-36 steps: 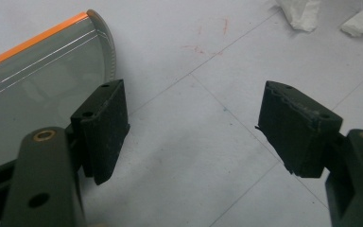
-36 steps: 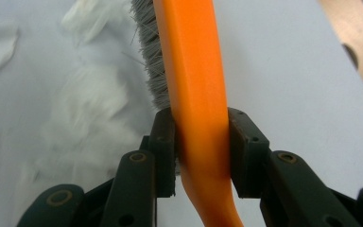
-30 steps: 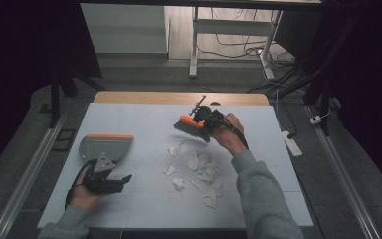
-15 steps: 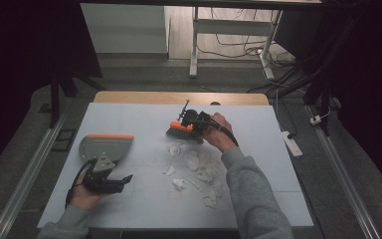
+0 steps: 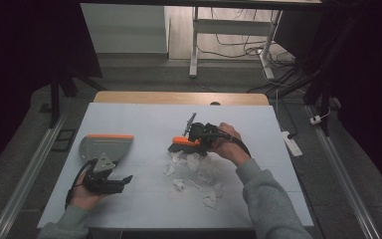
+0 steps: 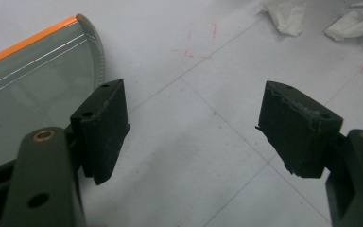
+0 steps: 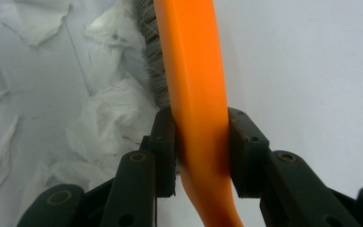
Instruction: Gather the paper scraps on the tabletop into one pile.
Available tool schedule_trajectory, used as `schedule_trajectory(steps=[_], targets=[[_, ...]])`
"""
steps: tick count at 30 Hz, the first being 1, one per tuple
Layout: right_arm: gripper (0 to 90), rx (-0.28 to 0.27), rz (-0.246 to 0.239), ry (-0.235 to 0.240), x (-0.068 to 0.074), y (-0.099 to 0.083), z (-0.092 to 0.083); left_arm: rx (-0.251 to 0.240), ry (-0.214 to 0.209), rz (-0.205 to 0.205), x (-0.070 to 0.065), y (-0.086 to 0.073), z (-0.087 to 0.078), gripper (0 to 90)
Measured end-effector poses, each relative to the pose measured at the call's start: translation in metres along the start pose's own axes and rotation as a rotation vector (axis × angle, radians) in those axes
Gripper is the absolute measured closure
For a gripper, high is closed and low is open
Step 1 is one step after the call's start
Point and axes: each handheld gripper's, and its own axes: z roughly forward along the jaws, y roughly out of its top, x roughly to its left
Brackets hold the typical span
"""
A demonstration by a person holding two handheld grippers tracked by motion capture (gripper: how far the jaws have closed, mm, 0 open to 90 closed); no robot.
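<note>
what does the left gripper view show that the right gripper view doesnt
Left gripper view: open tongs over the white table sheet, beside a grey dustpan with an orange edge. Right gripper view: tongs shut on an orange brush, its grey bristles against the paper. Both share the white sheet and torn paper scraps.

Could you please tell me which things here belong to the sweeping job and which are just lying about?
Part of the job:
- orange-handled brush with grey bristles, clamped in the right tool
- scraps of torn white paper
- grey dustpan with orange edge, beside the open left tool

Just lying about:
- white power strip on the floor
- tangled black cables behind the table
</note>
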Motion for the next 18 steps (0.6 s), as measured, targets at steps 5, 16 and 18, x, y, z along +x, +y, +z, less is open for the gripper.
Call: schedule_trajectory(steps=[5,16,18], targets=[[66.5,-0.126,0.073,-0.049,-0.005,-0.010,-0.028,-0.001,0.004,-0.003,0.000,0.000,0.000,25.7],[66.5,-0.224,0.145,-0.025,0.020,0.007,-0.048,-0.011,0.011,-0.020,0.004,-0.002,-0.003,25.8],[66.5,-0.233,0.142,0.005,0.028,0.014,-0.044,-0.013,0.015,-0.024,0.005,-0.003,-0.004,25.8]])
